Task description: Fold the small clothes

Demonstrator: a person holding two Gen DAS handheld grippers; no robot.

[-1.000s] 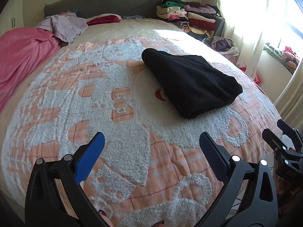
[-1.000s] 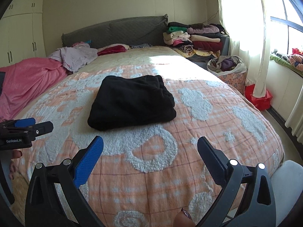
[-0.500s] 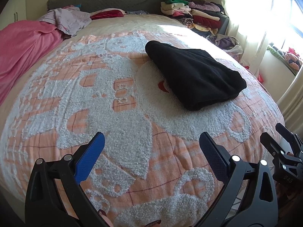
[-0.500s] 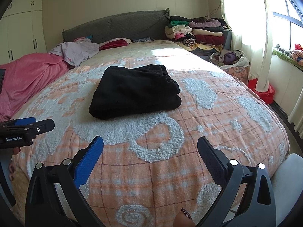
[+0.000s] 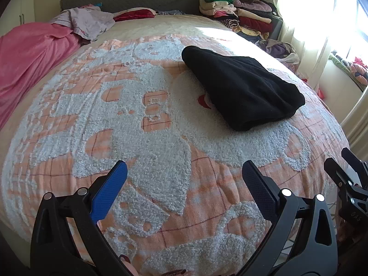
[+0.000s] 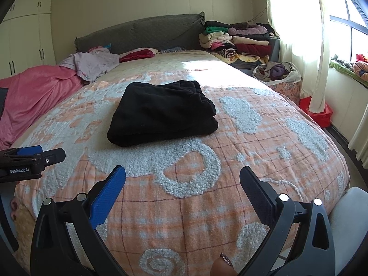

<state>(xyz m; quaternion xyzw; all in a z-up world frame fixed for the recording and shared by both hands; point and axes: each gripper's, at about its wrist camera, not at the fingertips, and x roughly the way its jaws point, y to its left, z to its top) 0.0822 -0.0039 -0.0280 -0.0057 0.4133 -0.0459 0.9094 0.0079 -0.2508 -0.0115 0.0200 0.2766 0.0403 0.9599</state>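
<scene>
The black garment [image 6: 161, 112] lies folded in a thick, tidy bundle on the bed [image 6: 264, 161], toward its middle, on the orange-and-white blanket. Both claws hang near the foot of the bed, well short of the garment, each spread wide and holding nothing: the left claw [image 5: 184, 172] to the garment's left, the right claw [image 6: 182, 177] almost straight in front of it.

To me this piece looks finished, so the step in hand is likely moving it off or fetching the next one. If it is to be lifted, I would slide one claw under the near folded edge and the other under the far side, pinching all layers together, since a grip on the top layer alone would let the bundle fall open. Loose clothes [image 6: 96, 64] wait beyond the garment, by the headboard [image 6: 138, 34].
</scene>
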